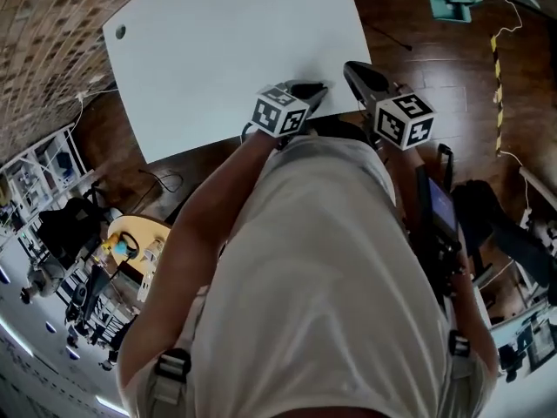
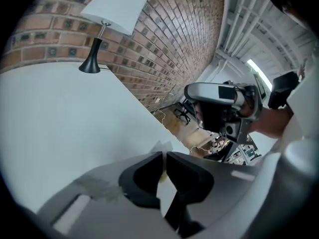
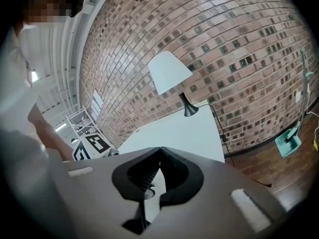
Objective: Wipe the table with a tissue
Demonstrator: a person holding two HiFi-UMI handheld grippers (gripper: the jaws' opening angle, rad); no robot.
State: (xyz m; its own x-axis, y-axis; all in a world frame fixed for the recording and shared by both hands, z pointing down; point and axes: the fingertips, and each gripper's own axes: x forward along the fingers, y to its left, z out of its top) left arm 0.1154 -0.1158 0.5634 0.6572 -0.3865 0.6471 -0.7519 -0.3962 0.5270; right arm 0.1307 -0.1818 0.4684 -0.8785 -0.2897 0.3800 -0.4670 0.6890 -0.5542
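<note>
The white table [image 1: 235, 50] fills the upper middle of the head view. My left gripper [image 1: 315, 88] hangs over its near edge, beside my right gripper [image 1: 352, 66]. In the left gripper view the left gripper [image 2: 164, 154] has its jaws almost together, pinching a thin pale tissue [image 2: 160, 146] whose corner sticks out past the tips above the table top [image 2: 60, 128]. The right gripper [image 3: 159, 149] is shut, its tips touching with nothing between them, and points over the table [image 3: 184, 131] toward the brick wall.
A lamp with a white shade [image 2: 113, 6] and black foot [image 3: 189, 109] stands at the table's far end by the brick wall [image 3: 239, 49]. A teal dustpan [image 1: 452, 3] and cables lie on the wooden floor. Shelving [image 1: 35, 172] stands at the left.
</note>
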